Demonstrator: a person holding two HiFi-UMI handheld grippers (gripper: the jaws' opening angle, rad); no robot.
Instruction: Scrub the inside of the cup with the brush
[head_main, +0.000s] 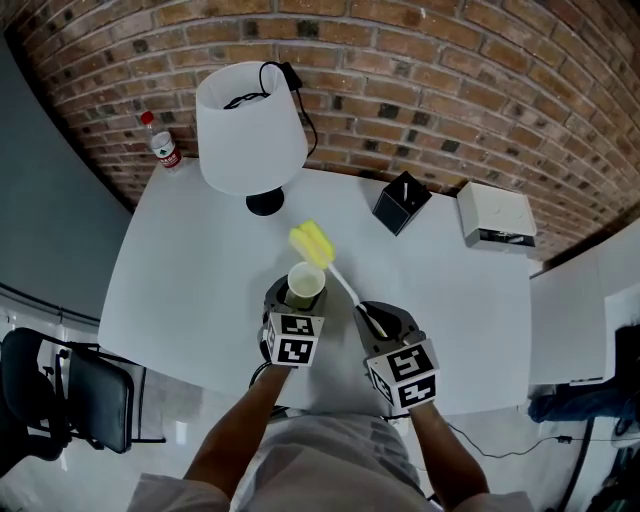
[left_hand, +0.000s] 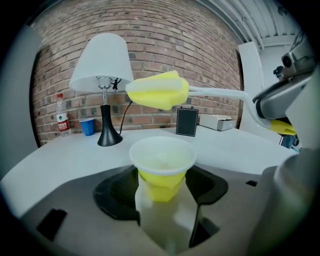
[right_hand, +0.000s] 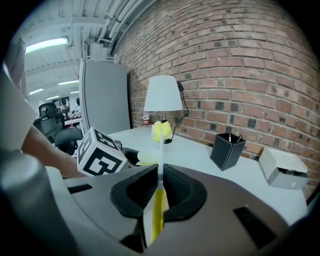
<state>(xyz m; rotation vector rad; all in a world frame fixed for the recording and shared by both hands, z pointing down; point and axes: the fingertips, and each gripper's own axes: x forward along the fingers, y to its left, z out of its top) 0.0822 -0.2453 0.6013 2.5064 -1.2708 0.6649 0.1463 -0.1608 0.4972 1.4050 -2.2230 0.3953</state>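
Note:
A small cup (head_main: 306, 285) with a white rim and yellow body sits between the jaws of my left gripper (head_main: 300, 295), which is shut on its lower part. In the left gripper view the cup (left_hand: 162, 167) stands upright with its mouth open upward, and the gripper (left_hand: 162, 200) holds its yellow base. My right gripper (head_main: 370, 318) is shut on the brush's handle (right_hand: 160, 175). The brush's yellow sponge head (head_main: 310, 243) hangs just beyond and above the cup's rim, outside the cup. The left gripper view shows that head (left_hand: 157, 92) level above the cup.
On the white table (head_main: 180, 300) stand a white-shaded lamp (head_main: 250, 130), a black pen holder (head_main: 402, 202), a white box (head_main: 497, 215) and a water bottle (head_main: 163, 145). A blue cup (left_hand: 87, 126) is by the brick wall. A black chair (head_main: 60, 395) stands left of the table.

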